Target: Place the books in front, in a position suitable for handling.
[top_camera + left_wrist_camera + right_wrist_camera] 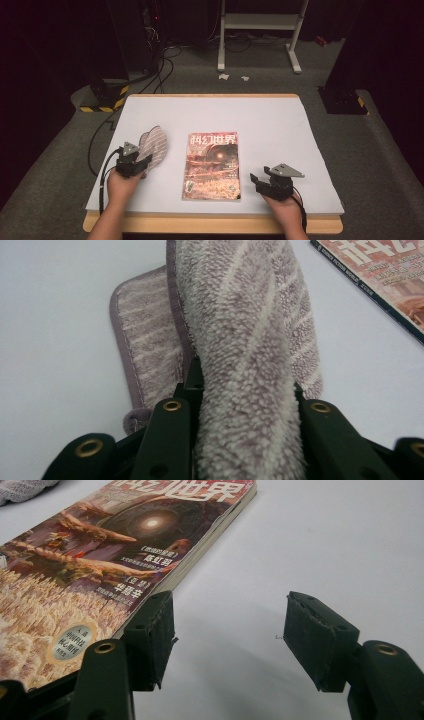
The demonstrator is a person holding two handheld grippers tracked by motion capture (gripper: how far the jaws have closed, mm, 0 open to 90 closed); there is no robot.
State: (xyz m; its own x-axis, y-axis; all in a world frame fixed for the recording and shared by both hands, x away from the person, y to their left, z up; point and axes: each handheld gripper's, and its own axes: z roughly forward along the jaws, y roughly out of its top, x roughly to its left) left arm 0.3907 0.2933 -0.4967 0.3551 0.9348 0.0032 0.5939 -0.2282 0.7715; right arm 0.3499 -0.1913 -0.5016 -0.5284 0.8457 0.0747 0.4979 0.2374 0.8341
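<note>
towel (240,365) pinched in left tongs (134,162) – right tongs (259,181) agape, empty, beside magazine (212,167)

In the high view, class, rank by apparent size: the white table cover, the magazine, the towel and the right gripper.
1. White table cover: by far the largest.
2. Magazine.
3. Towel: bunched and part hidden by the left gripper, so it may be bigger than it looks.
4. Right gripper: close to the towel; this order is unsure.
</note>
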